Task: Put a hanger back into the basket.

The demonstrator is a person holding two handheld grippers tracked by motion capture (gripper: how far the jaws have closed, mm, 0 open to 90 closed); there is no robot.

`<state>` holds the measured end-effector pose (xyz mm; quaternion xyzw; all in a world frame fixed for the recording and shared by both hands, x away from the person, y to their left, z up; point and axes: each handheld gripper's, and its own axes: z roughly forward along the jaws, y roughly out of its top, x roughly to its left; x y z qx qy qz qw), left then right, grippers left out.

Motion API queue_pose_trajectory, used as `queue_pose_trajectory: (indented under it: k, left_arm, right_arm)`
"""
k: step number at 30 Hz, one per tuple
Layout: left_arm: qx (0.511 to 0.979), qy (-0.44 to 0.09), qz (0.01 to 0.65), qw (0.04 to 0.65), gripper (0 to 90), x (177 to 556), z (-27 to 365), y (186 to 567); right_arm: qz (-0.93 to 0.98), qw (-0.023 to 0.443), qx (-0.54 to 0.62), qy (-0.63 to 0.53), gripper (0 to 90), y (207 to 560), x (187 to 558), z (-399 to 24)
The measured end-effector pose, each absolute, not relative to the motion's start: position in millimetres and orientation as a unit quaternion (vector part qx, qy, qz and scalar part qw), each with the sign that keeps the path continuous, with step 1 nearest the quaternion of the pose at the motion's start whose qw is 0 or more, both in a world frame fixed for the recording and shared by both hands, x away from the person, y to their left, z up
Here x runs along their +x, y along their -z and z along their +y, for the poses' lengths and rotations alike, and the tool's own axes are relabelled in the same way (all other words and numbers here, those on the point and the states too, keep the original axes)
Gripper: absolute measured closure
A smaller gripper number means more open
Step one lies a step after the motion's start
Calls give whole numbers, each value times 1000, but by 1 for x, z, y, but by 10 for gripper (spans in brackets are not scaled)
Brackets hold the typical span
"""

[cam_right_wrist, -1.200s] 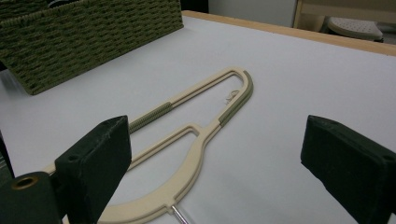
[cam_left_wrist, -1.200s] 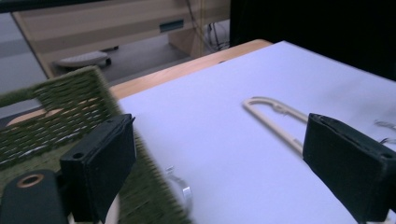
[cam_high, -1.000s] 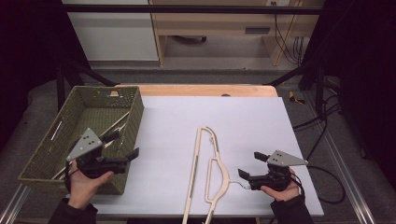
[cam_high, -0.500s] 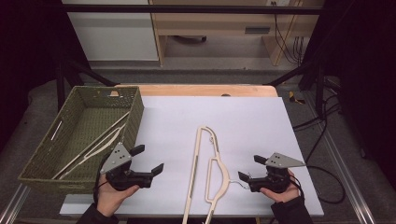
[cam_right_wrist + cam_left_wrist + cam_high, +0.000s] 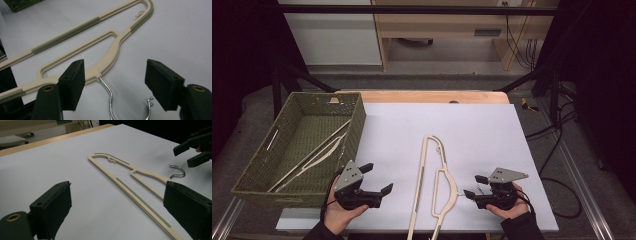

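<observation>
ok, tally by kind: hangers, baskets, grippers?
Cream plastic hangers with metal hook: 1 on the white table; cream hangers in the basket: looks like 2, hard to separate
Green woven basket: 1
Black two-finger grippers: 2, left, right
Total: about 6

Smooth cream plastic hanger [image 5: 110,53] with ribbed grey strips and shiny metal hook [image 5: 111,98]; matt white tabletop [image 5: 482,130]; woven green basket [image 5: 257,172].

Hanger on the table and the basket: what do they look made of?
Hanger: cream body looks like matte moulded plastic, smooth and uniform; ribbed grey-green strips along the bar and shoulders look like rubbery non-slip inserts. Its hook is shiny silver, likely metal wire.

Basket: olive-green woven texture, could be wicker, paper rope or plastic weave; cannot tell which.
</observation>
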<state>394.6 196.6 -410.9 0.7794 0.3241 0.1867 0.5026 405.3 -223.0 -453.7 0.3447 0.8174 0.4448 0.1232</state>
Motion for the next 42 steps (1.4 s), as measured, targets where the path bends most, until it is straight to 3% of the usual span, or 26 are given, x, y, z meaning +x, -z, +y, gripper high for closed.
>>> queue_pose_trajectory:
  k: [12,18,26,42]
  left_arm:
    - [787,-180,321,496,79,394,190,417]
    - [789,-177,319,495,83,393,187,419]
    - [795,-171,315,489,88,392,181,421]
    - [816,-150,293,476,104,390,145,423]
  right_arm:
    - [844,83,347,-400,607,472,408,-218]
    - [856,83,344,-377,745,475,408,-218]
    - [860,84,347,-365,861,478,408,-217]
    - [864,80,341,-363,884,467,408,-220]
